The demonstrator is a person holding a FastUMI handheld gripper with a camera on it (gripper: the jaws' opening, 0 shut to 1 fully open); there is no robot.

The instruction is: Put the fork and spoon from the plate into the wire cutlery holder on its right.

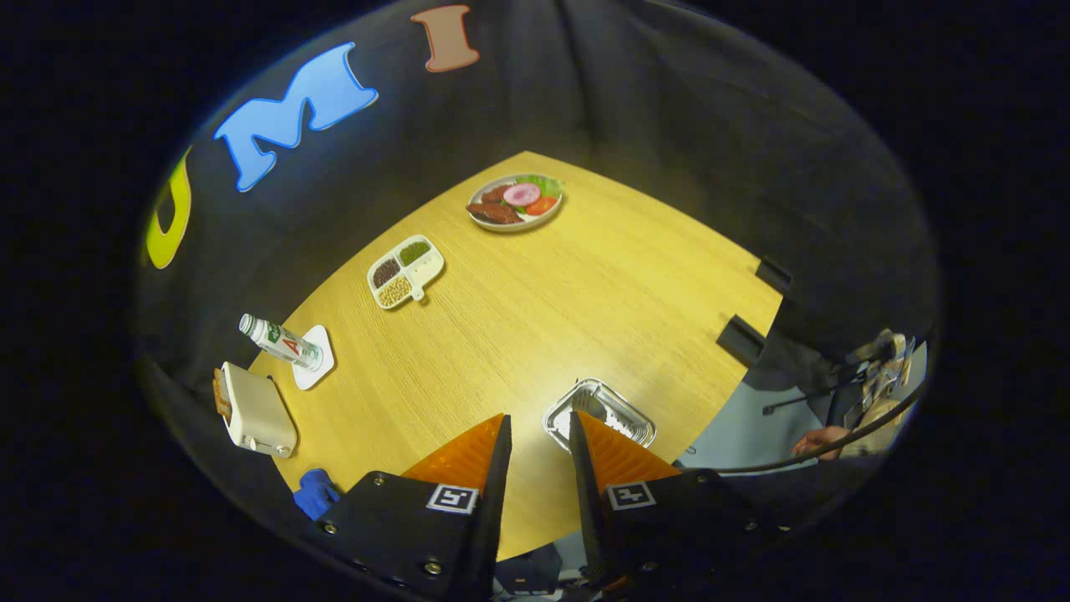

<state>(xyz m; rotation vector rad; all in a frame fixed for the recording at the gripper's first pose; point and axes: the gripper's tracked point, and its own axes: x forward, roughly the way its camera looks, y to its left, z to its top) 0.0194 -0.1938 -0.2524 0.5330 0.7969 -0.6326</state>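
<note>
Your gripper [539, 426] hangs high over the wooden table [535, 318], its two fingers spread a little apart with bare tabletop showing in the gap and nothing held between them. Just ahead of the right finger, touching its tip in the view, sits a shallow shiny foil-like tray [600, 413]; you can see a pale shape inside it, but it is too small to say whether that is cutlery. I cannot make out the fork, the spoon or a wire cutlery holder with any certainty from up here. Well beyond the fingers, toward the far corner of the table, stands a round plate of food [516, 203] with brown meat pieces, a pink slice, something red and green leaves. Nearer to you and to the left of that plate lies a white divided dish [405, 271] with three compartments holding dark, green and tan grains or beans. Farther left, near the table's edge, a small bottle with a white cap [280, 341] lies tilted across a white square coaster [315, 357]. Just beside it, at the table's edge, is a cream toaster [255, 410] with a slice of toast showing at its end. A blue object [316, 492] peeks out beside the left finger's base. Two dark brackets [741, 339] clamp the table's right edge.
</note>
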